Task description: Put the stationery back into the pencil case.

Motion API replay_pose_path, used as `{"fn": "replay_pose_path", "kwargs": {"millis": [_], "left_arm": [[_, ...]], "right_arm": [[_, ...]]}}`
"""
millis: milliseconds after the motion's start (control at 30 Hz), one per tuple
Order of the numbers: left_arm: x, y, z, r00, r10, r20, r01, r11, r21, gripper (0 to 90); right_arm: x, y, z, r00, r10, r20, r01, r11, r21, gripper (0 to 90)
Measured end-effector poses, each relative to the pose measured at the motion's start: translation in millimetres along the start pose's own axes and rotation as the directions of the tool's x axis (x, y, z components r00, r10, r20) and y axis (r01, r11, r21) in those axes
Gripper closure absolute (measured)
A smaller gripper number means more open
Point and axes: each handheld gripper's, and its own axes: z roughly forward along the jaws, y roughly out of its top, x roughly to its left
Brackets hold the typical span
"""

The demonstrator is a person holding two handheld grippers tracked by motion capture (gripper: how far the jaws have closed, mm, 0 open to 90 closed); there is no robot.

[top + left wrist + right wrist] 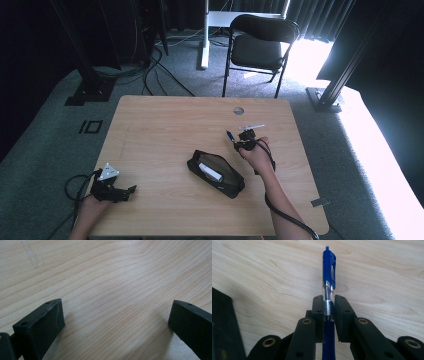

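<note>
Now the right tongs (329,308) are clamped on the blue pen (328,277) just above the bench (165,130), so the pickup looks done and the next move likely calls for carrying it to the open pouch (216,173) nearby, while the left tongs (116,322) rest spread wide, holding nothing.

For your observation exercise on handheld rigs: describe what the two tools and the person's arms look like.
Both tools are black. The left tool carries a grey three-cornered plate and has blocky, flat-faced jaws with small holes. The right tool has jointed black links with brass-coloured rivets. A black cable trails from each. The forearms are bare, with no sleeves in sight.
</note>
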Motion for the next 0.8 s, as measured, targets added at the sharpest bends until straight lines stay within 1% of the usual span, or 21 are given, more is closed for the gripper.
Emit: {"fn": "replay_pose_path", "kwargs": {"millis": [33,67,100,167,200,233,300,333,400,433,467,533,567,600,633,667,700,733,767,800], "left_arm": [[0.0,0.0,0.0,1.0,-0.001,0.0,0.001,1.0,0.0,0.7],[0.0,0.0,0.0,1.0,0.0,0.0,0.0,1.0,0.0,0.6],[0.0,0.0,0.0,1.0,0.0,0.0,0.0,1.0,0.0,0.6],[0.0,0.0,0.0,1.0,0.0,0.0,0.0,1.0,0.0,0.7],[0.0,0.0,0.0,1.0,0.0,0.0,0.0,1.0,0.0,0.6],[0.0,0.0,0.0,1.0,-0.001,0.0,0.001,1.0,0.0,0.6],[0.0,0.0,0.0,1.0,0.0,-0.001,0.0,1.0,0.0,0.6],[0.0,0.0,0.0,1.0,0.0,0.0,0.0,1.0,0.0,0.7],[0.0,0.0,0.0,1.0,-0.001,0.0,0.001,1.0,0.0,0.7],[0.0,0.0,0.0,1.0,0.0,0.0,0.0,1.0,0.0,0.7],[0.0,0.0,0.0,1.0,0.0,0.0,0.0,1.0,0.0,0.6],[0.0,0.0,0.0,1.0,-0.001,0.0,0.001,1.0,0.0,0.6],[0.1,0.0,0.0,1.0,0.0,0.0,0.0,1.0,0.0,0.6],[0.0,0.0,0.0,1.0,-0.001,0.0,0.001,1.0,0.0,0.7],[0.0,0.0,0.0,1.0,0.0,0.0,0.0,1.0,0.0,0.7],[0.0,0.0,0.0,1.0,-0.001,0.0,0.001,1.0,0.0,0.6],[0.0,0.0,0.0,1.0,-0.001,-0.001,0.001,1.0,0.0,0.7],[0.0,0.0,0.0,1.0,0.0,-0.001,0.0,1.0,0.0,0.6],[0.1,0.0,0.0,1.0,0.0,0.0,0.0,1.0,0.0,0.7],[0.1,0.0,0.0,1.0,0.001,-0.001,-0.001,1.0,0.0,0.7]], "right_arm": [[1.7,0.4,-4.5,1.0,-0.002,-0.005,0.002,1.0,-0.015,79.2],[2.4,0.6,-6.6,0.9999,-0.01,-0.012,0.01,1.0,-0.014,79.2],[3.1,0.9,-9.0,0.9996,-0.007,-0.026,0.006,1.0,-0.021,79.2],[4.5,1.4,-11.7,0.9995,-0.006,-0.031,0.005,1.0,-0.03,79.2],[7.0,2.5,-17.4,0.9991,-0.019,-0.039,0.017,0.999,-0.045,79.2],[8.4,3.2,-20.6,0.9983,-0.02,-0.054,0.018,0.999,-0.047,79.2],[9.8,3.8,-23.9,0.9978,-0.027,-0.06,0.024,0.998,-0.05,79.2],[13.0,4.7,-30.9,0.9963,-0.033,-0.079,0.027,0.997,-0.068,79.2],[16.1,5.9,-38.7,0.9952,-0.041,-0.088,0.033,0.995,-0.095,79.2],[18.0,6.5,-42.7,0.994,-0.052,-0.096,0.043,0.994,-0.097,79.2],[19.9,7.0,-46.7,0.9925,-0.054,-0.11,0.041,0.993,-0.114,79.2],[25.1,7.9,-54.6,0.99,-0.078,-0.117,0.064,0.99,-0.125,79.2],[25.1,7.9,-54.6,0.99,-0.078,-0.117,0.064,0.99,-0.125,79.2],[31.1,8.2,-62.0,0.9858,-0.097,-0.137,0.078,0.987,-0.139,79.2],[31.1,8.2,-62.0,0.9858,-0.097,-0.137,0.078,0.987,-0.139,79.2],[37.8,8.0,-69.0,0.9825,-0.119,-0.143,0.096,0.983,-0.156,79.2],[40.9,7.8,-72.0,0.9805,-0.126,-0.15,0.102,0.981,-0.163,79.2],[43.6,7.6,-75.0,0.9789,-0.135,-0.154,0.106,0.978,-0.18,79.2],[46.6,7.3,-77.6,0.9755,-0.153,-0.158,0.125,0.976,-0.178,79.2],[49.3,6.9,-80.0,0.9729,-0.16,-0.168,0.128,0.974,-0.185,79.2]]}}
